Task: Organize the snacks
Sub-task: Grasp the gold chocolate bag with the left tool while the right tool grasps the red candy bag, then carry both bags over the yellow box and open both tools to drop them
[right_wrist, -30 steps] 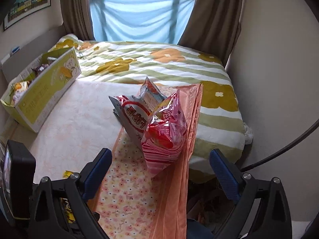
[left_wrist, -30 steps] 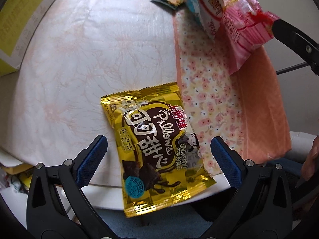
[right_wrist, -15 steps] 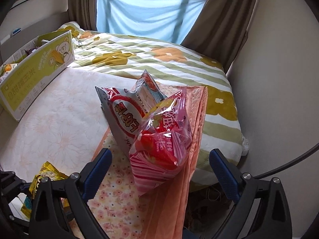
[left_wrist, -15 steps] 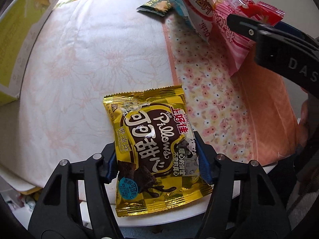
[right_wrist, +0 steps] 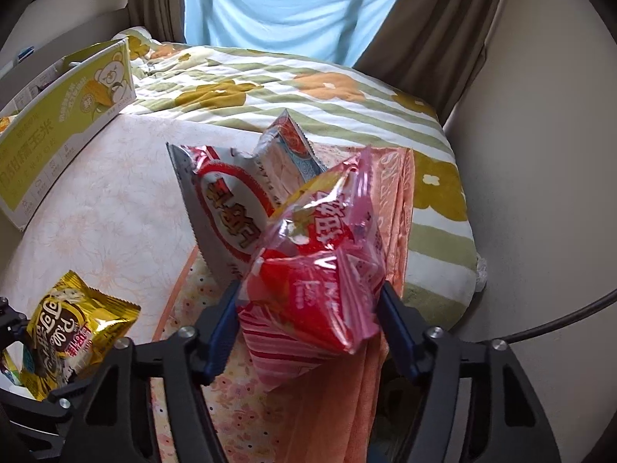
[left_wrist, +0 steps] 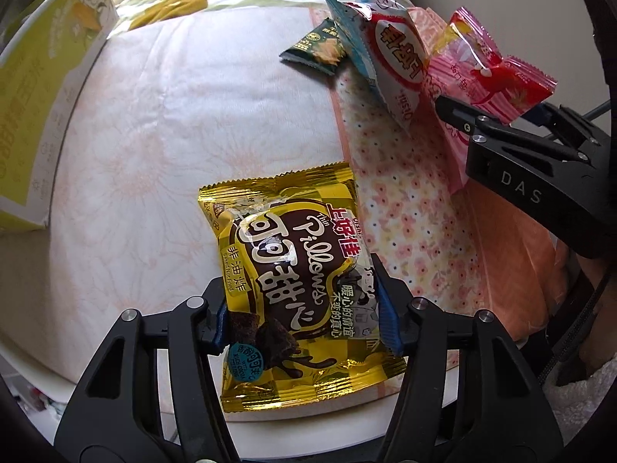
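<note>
Since a second ago both grippers have closed in from wide open. The left gripper (left_wrist: 304,318) now has its blue pads pressed against both sides of the gold snack bag (left_wrist: 293,281), pinching its lower half; the right gripper (right_wrist: 308,332) has its pads squeezed onto the pink snack bag (right_wrist: 320,281), whose film bulges and creases between them.

The gold snack bag is a shiny foil pouch with crimped ends, a dark brown panel with white lettering reading "Pillows", red characters at its upper right and a small teal round badge near the bottom. It lies at the near edge of the table (left_wrist: 173,123), its bottom end hanging just over that edge, touching the left border of the floral cloth (left_wrist: 408,208).

The pink snack bag is translucent pink with red and white stripes, standing on the floral cloth towards the table's right edge. It leans against a white and red snack bag (right_wrist: 227,216) just behind it. A small dark green packet (left_wrist: 316,48) lies flat at the cloth's far left corner. A yellow-green carton (right_wrist: 65,115) stands along the table's left edge.
</note>
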The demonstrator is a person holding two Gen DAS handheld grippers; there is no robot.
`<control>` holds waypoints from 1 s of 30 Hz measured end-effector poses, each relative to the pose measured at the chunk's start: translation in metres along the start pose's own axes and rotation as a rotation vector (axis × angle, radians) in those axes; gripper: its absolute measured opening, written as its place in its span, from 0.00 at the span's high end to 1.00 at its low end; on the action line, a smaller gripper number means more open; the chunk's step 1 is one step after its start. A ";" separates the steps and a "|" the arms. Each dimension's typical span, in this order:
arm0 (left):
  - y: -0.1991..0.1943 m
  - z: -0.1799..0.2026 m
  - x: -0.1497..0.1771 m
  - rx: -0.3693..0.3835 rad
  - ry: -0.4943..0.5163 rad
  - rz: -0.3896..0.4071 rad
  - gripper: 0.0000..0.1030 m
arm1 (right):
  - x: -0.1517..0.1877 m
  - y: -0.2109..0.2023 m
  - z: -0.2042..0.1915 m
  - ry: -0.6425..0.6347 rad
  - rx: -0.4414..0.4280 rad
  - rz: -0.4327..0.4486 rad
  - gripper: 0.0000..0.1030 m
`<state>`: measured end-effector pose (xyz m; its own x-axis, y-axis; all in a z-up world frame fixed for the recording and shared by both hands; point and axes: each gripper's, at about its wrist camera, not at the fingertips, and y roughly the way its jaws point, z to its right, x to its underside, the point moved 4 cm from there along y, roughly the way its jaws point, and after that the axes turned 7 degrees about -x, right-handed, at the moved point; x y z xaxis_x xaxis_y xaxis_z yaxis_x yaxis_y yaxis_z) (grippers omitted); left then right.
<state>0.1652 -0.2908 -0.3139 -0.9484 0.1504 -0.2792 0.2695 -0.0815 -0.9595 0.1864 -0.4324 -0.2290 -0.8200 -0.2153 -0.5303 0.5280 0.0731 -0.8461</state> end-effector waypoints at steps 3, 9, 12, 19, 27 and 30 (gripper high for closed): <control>-0.008 -0.004 0.003 -0.003 -0.008 0.004 0.47 | -0.001 0.001 0.002 0.027 -0.006 -0.003 0.45; -0.023 -0.007 0.009 -0.011 -0.026 0.021 0.47 | -0.001 -0.012 0.003 0.073 -0.040 0.017 0.53; -0.030 -0.011 0.006 -0.014 -0.044 0.042 0.47 | -0.001 -0.028 0.003 0.103 -0.060 0.039 0.54; -0.074 -0.024 0.004 -0.014 -0.092 0.129 0.47 | -0.009 -0.077 -0.011 0.102 -0.107 0.111 0.54; -0.151 -0.064 -0.017 -0.029 -0.178 0.301 0.47 | -0.042 -0.129 -0.046 0.014 -0.208 0.201 0.55; -0.173 -0.089 -0.028 -0.041 -0.216 0.358 0.47 | -0.065 -0.140 -0.070 -0.045 -0.238 0.234 0.55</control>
<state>0.1600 -0.1930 -0.1438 -0.8056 -0.0912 -0.5853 0.5908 -0.0515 -0.8052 0.1507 -0.3604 -0.0799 -0.6690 -0.2081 -0.7135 0.6303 0.3500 -0.6930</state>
